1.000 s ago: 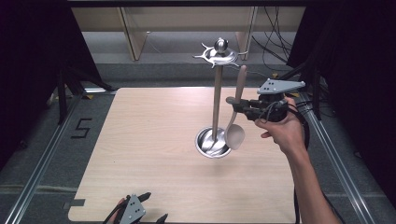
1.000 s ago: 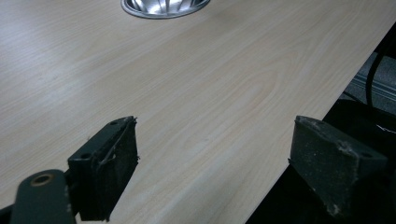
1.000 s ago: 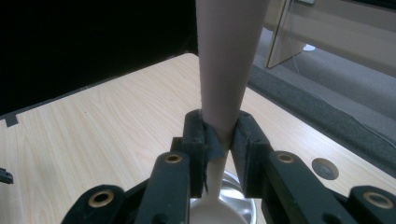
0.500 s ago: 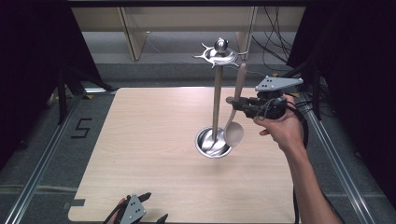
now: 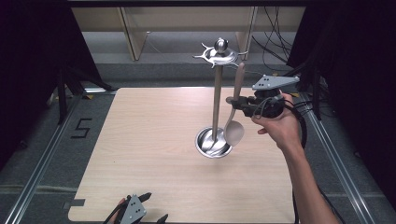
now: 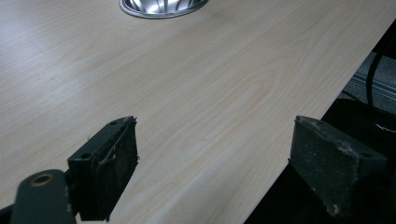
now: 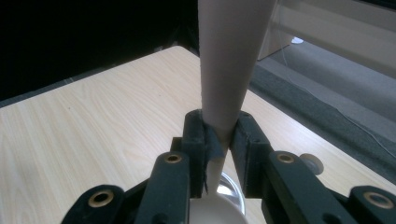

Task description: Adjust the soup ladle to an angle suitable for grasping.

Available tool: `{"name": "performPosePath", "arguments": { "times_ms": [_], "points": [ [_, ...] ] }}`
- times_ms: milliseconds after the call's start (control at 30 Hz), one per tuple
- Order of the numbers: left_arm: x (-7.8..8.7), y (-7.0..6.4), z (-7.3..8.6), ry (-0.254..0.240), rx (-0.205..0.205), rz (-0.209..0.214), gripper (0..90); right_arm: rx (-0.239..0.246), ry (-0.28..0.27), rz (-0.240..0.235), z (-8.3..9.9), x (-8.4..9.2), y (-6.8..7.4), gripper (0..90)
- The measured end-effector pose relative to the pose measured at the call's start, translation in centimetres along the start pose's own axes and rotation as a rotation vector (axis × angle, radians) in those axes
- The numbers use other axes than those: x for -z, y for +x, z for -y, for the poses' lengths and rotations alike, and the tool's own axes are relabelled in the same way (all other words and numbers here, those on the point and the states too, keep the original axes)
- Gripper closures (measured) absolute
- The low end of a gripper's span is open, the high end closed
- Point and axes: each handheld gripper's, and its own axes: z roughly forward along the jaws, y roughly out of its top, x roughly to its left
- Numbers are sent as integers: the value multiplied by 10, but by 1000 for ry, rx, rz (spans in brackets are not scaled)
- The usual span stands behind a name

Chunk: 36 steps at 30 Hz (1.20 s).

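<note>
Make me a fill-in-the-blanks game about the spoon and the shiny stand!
1. The right gripper is shut on the handle of the ____.
2. The spoon hangs with its bowl pointing ____.
3. The left gripper has its jaws ____, with nothing between them.
4. The metal stand rises from a round ____ on the table.

Missing words: spoon; down; open; base

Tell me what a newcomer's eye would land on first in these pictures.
First, the tall shiny metal stand rising from its round base right of the table's middle. Beside it, the right gripper holds a pale spoon upright by its handle, bowl down near the base. The left gripper rests open at the near edge.
</note>
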Motion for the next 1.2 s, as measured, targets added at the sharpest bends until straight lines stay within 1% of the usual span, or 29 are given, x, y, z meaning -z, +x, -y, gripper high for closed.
{"name": "performPosePath", "arguments": {
  "times_ms": [33,133,200,233,267,333,367,400,433,467,500,533,567,600,633,733,767,833,867,900,933,967,1000,1033,1067,1100,1133,1167,1200],
  "points": [
    [0,0,0,0,-1,1,147,9,-2,9,0,-1,0,769],
    [0,1,0,6,-8,-1,147,7,5,7,-1,-1,0,769],
    [0,0,0,1,-2,0,147,11,-13,32,0,-3,1,769],
    [0,0,0,0,-2,1,147,21,4,30,-1,-1,0,769],
    [0,0,0,0,-5,2,147,7,11,31,-1,-1,2,769],
    [0,0,0,3,-4,0,147,26,-1,34,-1,-2,1,768],
    [0,0,0,0,-1,1,147,6,-3,37,1,-2,2,768],
    [0,0,0,0,0,1,147,7,-2,40,1,-1,2,768],
    [0,0,0,1,-10,1,147,25,-14,35,2,-2,0,767],
    [0,0,0,-1,-2,1,147,12,-12,46,2,0,1,765],
    [0,0,0,1,-2,1,147,12,-12,46,2,0,1,765],
    [0,0,0,1,-2,0,147,-4,-19,40,3,-1,1,762],
    [1,0,0,0,-11,-2,147,3,-28,40,4,0,1,758],
    [1,0,0,-1,-10,-2,147,0,-52,38,6,0,0,756],
    [1,1,0,2,-11,-2,147,9,-57,37,6,0,0,749],
    [0,0,0,0,-7,-3,147,13,-61,40,8,3,1,738],
    [0,0,0,0,-10,-2,147,-10,-75,44,9,2,3,731],
    [0,1,0,2,-21,-9,147,31,-81,39,9,4,2,716],
    [1,1,0,4,-25,-12,147,28,-77,34,9,5,2,706],
    [0,1,0,-11,-14,-9,147,6,-82,33,9,5,3,703],
    [1,1,0,-4,-13,-10,147,24,-88,38,10,5,3,701],
    [1,0,0,-5,-13,-11,147,21,-82,36,11,6,4,701],
    [1,0,0,-1,-9,-3,147,34,-82,38,11,6,4,697],
    [1,0,-1,2,-10,-2,147,19,-83,24,12,7,7,672],
    [0,0,-1,0,-11,-4,147,19,-83,24,12,7,7,672],
    [0,0,-1,-6,-9,-7,147,20,-87,21,12,7,7,666],
    [1,1,-1,1,-17,-9,147,37,-86,33,13,8,7,658],
    [0,1,-1,-3,-16,-9,147,35,-99,51,13,10,8,643],
    [0,1,0,-12,-14,-9,147,10,-90,38,13,11,11,638]
  ]
}}
